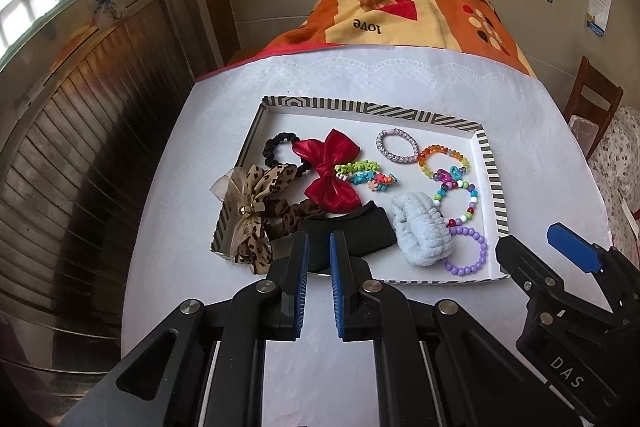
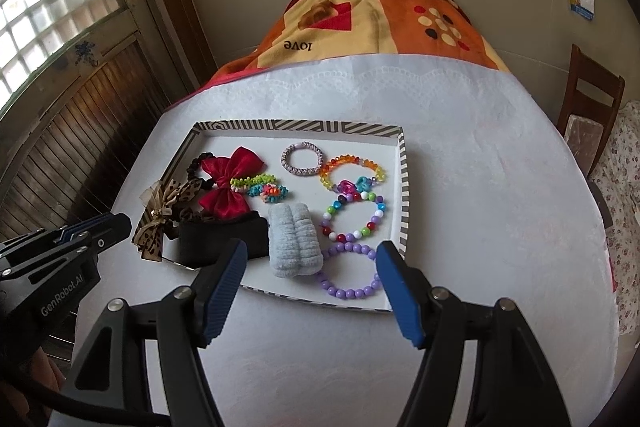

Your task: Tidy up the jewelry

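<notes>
Two grippers sat at the near side of the tray, both above the white cloth and neither holding anything. We had the left gripper with its jaws nearly together, only a narrow gap between the blue pads, empty. Its tips pointed at the black band, which lay just past them inside the tray's near wall; we couldn't tell whether the tips touched it. The leopard bow hung over the tray's left wall, just left of those jaws. We had the right gripper with jaws spread wide. In its view the blue scrunchie and the purple bracelet lay between the two fingers, beyond the tips, not touched as far as we could see. All jewelry was in the tray: red bow and black scrunchie on the left, green-and-teal coil ties mid-tray, silver bracelet and orange bracelet at the far side, multicolour bracelet between orange and purple.
</notes>
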A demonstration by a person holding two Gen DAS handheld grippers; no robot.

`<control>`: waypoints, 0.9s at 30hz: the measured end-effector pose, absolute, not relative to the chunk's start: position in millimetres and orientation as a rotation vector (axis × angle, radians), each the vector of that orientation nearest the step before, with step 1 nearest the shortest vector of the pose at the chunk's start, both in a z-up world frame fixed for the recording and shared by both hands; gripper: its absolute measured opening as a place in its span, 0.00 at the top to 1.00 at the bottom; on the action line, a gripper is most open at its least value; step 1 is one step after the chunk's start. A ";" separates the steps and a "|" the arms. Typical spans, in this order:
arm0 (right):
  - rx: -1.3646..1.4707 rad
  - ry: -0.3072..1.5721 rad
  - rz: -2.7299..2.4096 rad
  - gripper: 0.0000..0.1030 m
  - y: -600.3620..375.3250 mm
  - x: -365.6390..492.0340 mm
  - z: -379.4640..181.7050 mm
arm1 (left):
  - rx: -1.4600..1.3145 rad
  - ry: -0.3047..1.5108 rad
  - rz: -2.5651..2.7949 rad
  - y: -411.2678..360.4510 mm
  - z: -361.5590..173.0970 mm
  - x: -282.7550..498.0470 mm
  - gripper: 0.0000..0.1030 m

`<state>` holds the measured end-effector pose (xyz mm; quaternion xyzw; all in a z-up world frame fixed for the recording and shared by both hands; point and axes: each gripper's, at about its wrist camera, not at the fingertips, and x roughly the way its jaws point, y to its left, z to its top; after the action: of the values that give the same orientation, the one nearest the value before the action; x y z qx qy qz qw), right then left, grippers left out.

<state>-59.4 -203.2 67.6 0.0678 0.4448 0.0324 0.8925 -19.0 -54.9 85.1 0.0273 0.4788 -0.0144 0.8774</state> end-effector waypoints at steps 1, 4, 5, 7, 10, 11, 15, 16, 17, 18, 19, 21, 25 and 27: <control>0.140 0.925 0.067 0.32 -203.5 -58.8 67.0 | 0.058 1.000 -0.031 -55.6 84.7 -18.7 0.98; 0.140 0.925 0.066 0.32 -204.2 -58.3 66.3 | 0.060 1.003 -0.033 -57.0 83.4 -17.2 0.98; 0.143 0.924 0.065 0.32 -205.0 -58.0 66.2 | 0.059 1.005 -0.033 -57.3 83.0 -16.8 0.98; 0.147 0.925 0.064 0.31 -206.4 -57.5 65.6 | 0.059 1.007 -0.034 -57.6 82.1 -16.0 0.98; 0.150 0.929 0.062 0.31 -207.1 -56.7 64.1 | 0.059 1.009 -0.033 -57.6 81.4 -15.5 0.98; 0.150 0.931 0.064 0.31 -207.1 -56.3 63.4 | 0.059 1.009 -0.033 -57.2 81.3 -15.6 0.98; 0.145 0.938 0.073 0.31 -204.2 -55.3 60.9 | 0.055 1.016 -0.031 -56.1 79.4 -15.2 0.98; 0.143 0.939 0.075 0.31 -203.6 -55.1 60.6 | 0.055 1.016 -0.030 -55.6 79.4 -15.3 0.98; 0.143 0.940 0.076 0.31 -202.9 -55.0 60.6 | 0.055 1.016 -0.029 -55.2 79.5 -15.3 0.98; 0.143 0.939 0.078 0.31 -202.5 -55.0 60.7 | 0.054 1.016 -0.027 -54.8 79.5 -15.4 0.98; 0.143 0.938 0.078 0.31 -202.3 -54.9 60.8 | 0.052 1.016 -0.027 -54.5 79.4 -15.3 0.98; 0.141 0.939 0.079 0.31 -201.6 -54.7 61.0 | 0.048 1.018 -0.026 -53.9 79.3 -15.0 0.98; 0.143 0.939 0.078 0.31 -201.5 -54.7 61.2 | 0.047 1.021 -0.027 -53.8 78.8 -15.3 0.98; 0.143 0.941 0.079 0.31 -201.5 -54.8 61.3 | 0.047 1.024 -0.029 -53.7 78.8 -15.3 0.98</control>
<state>-54.8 -201.5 61.3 0.0687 0.4530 0.0379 0.8881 -15.3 -53.7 78.8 0.0223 0.4897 -0.0141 0.8715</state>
